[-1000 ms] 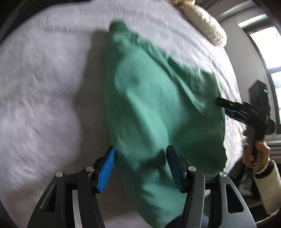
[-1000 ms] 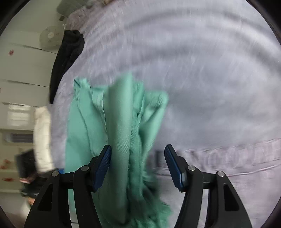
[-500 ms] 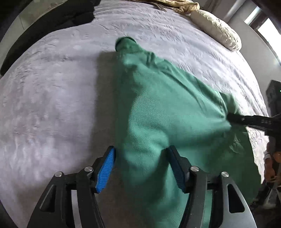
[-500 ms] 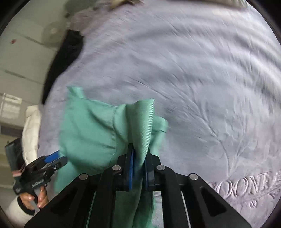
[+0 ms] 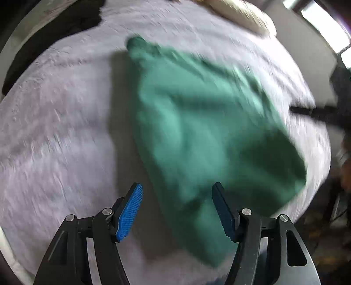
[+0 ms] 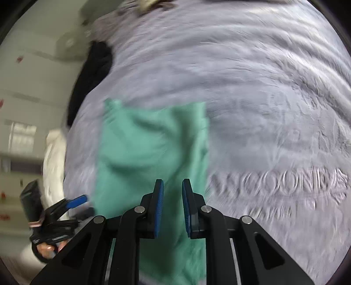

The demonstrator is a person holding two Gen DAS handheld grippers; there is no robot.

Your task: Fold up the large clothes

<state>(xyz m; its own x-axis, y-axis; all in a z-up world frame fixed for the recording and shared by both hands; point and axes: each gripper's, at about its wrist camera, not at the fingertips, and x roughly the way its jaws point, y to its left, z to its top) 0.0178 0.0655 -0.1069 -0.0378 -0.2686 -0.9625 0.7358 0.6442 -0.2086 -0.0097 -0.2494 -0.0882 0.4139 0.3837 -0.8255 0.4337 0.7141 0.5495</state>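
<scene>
Both tongs point down at a bed (image 5: 54, 131) with a pale grey-lilac cover, where a green garment (image 5: 197, 131) lies spread and partly bunched. The left tongs (image 5: 176, 210) stand wide apart and their jaws have just been opening a little more; the lower end of the garment lies between the blue pads (image 5: 129, 212), but the pads do not press on it. The right tongs (image 6: 172, 210) are narrow, with a small gap between the blue pads (image 6: 158, 210), and their jaws have just been opening again after a close pinch. A strip of the green garment (image 6: 153, 153) runs under this gap and down past the fingers; whether the pads touch the cloth I cannot tell, because the picture is blurred.

In the left wrist view the right tongs (image 5: 311, 113) appear as a dark bar at the right edge of the garment. In the right wrist view the left tongs (image 6: 74, 200) show at the left edge of the garment, held by a hand (image 6: 47, 250) with a white sleeve (image 6: 53, 164) above it.

A black piece of clothing (image 6: 92, 79) lies at the far edge of the bed, well apart from the green one. A cream pillow (image 5: 243, 17) rests at the head of the bed. Raised letters (image 6: 278, 186) are pressed into the cover near the right tongs.
</scene>
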